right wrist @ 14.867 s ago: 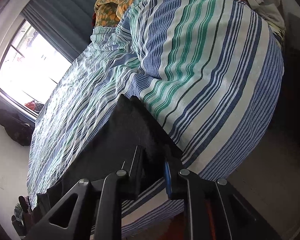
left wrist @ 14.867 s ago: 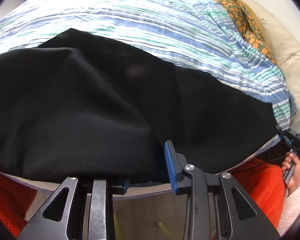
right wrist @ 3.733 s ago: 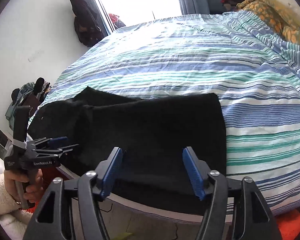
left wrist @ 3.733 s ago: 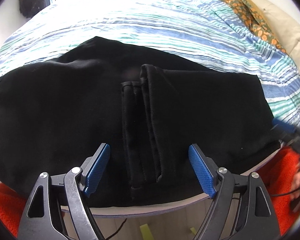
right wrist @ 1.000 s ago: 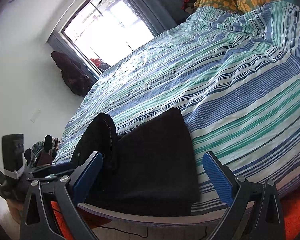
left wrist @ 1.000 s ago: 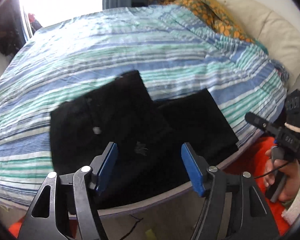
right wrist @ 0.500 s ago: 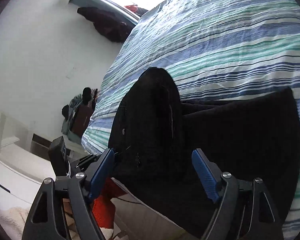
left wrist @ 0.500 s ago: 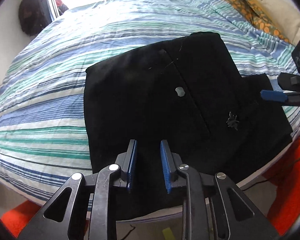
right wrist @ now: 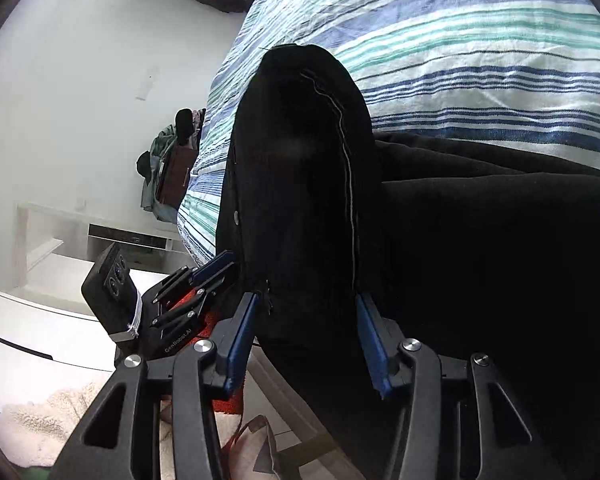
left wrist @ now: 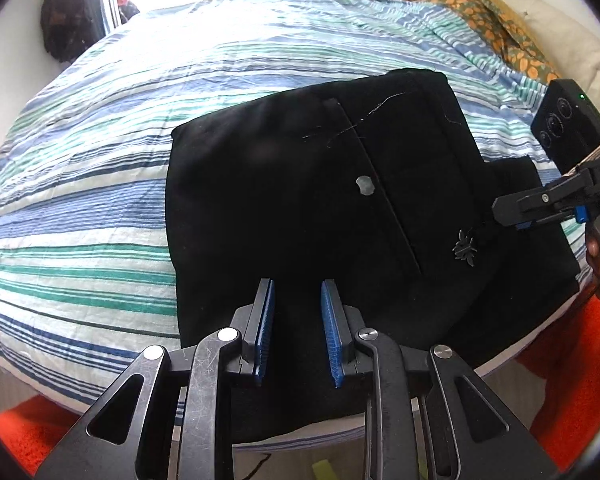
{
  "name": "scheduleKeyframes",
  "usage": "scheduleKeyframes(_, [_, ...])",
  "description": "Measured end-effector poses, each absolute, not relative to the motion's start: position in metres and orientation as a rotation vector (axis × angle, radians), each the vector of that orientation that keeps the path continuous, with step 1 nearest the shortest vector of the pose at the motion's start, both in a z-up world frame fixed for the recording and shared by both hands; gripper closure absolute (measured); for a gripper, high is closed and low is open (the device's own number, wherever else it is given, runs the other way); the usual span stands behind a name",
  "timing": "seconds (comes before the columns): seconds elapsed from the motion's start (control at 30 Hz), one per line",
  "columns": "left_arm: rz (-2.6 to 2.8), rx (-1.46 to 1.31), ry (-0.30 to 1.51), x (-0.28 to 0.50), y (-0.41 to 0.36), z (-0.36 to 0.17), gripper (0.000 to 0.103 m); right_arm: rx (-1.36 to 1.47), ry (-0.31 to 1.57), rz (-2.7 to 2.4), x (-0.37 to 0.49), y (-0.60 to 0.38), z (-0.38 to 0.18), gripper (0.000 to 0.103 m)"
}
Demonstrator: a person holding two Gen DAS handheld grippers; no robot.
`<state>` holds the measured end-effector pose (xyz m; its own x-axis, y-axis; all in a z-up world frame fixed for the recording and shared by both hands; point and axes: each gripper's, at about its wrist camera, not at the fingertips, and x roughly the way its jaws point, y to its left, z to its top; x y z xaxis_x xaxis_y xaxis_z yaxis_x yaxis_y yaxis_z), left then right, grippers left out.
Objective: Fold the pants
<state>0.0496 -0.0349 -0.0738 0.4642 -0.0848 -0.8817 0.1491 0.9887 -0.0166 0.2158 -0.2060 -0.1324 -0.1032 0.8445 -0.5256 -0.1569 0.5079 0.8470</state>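
Black pants (left wrist: 300, 200) lie folded on the striped bed cover (left wrist: 100, 160), at its near edge, with one thicker fold on top of a flatter layer. My left gripper (left wrist: 298, 284) sits at the near edge, its blue pads narrow with black cloth filling the gap. In the right wrist view that left gripper (right wrist: 220, 268) bites the pants' (right wrist: 300, 160) near corner. My right gripper (right wrist: 306, 298) straddles the raised fold and its jaws are closing, cloth between the pads. From the left wrist view the right gripper (left wrist: 500, 210) reaches in from the right.
The bed cover (right wrist: 460, 40) stretches far beyond the pants. A floral blanket (left wrist: 492, 20) and cream pillow (left wrist: 560, 20) lie at the head. An orange rug (left wrist: 580, 360) is below the bed edge. White furniture (right wrist: 40, 280) and a clothes pile (right wrist: 168, 160) stand by the wall.
The left gripper came down to the pants' near edge and its jaws went from wide to narrow. The right gripper swung in over the raised fold and its jaws narrowed.
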Motion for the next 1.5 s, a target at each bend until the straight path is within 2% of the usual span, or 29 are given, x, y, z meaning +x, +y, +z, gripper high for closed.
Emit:
scheduleKeyframes(0.07, [-0.143, 0.064, 1.081, 0.051, -0.035, -0.074, 0.078, 0.66, 1.44, 0.952, 0.219, -0.195, -0.134, 0.053])
scheduleKeyframes(0.13, [-0.146, 0.053, 1.091, 0.052, -0.032, -0.072, 0.078, 0.553, 1.433, 0.926, 0.216, -0.181, -0.127, 0.063])
scheduleKeyframes(0.17, [-0.146, 0.039, 1.102, 0.053, -0.029, -0.069, 0.075, 0.49, 1.422, 0.901, 0.212, -0.178, -0.12, 0.076])
scheduleKeyframes(0.23, [-0.129, -0.005, 1.106, 0.055, -0.019, -0.057, 0.063, 0.491, 1.381, 0.9, 0.206, -0.179, -0.104, 0.08])
scheduleKeyframes(0.3, [-0.104, -0.042, 1.07, 0.053, -0.01, -0.042, 0.042, 0.514, 1.319, 0.915, 0.199, -0.187, -0.082, 0.082])
scheduleKeyframes(0.33, [-0.097, -0.058, 1.046, 0.051, -0.006, -0.033, 0.041, 0.519, 1.292, 0.92, 0.195, -0.193, -0.072, 0.083])
scheduleKeyframes(0.47, [-0.101, -0.089, 0.995, 0.046, 0.0, -0.008, 0.041, 0.526, 1.229, 0.891, 0.179, -0.219, -0.045, 0.085])
scheduleKeyframes(0.67, [-0.131, -0.091, 0.966, 0.041, -0.004, 0.004, 0.04, 0.561, 1.214, 0.803, 0.162, -0.267, -0.04, 0.085])
scheduleKeyframes(1.03, [-0.173, -0.047, 0.976, 0.036, -0.027, 0.001, 0.04, 0.729, 1.189, 0.643, 0.132, -0.329, -0.07, 0.087])
scheduleKeyframes(1.23, [-0.205, 0.104, 1.037, 0.03, -0.066, -0.024, 0.039, 0.583, 1.259, 0.517, 0.129, -0.321, -0.103, 0.086])
scheduleKeyframes(1.3, [-0.191, 0.154, 1.064, 0.028, -0.075, -0.033, 0.039, 0.55, 1.243, 0.482, 0.131, -0.319, -0.09, 0.075])
scheduleKeyframes(1.5, [-0.196, 0.173, 1.116, 0.027, -0.088, -0.048, 0.039, 0.199, 1.003, 0.373, 0.144, -0.291, 0.0, 0.073])
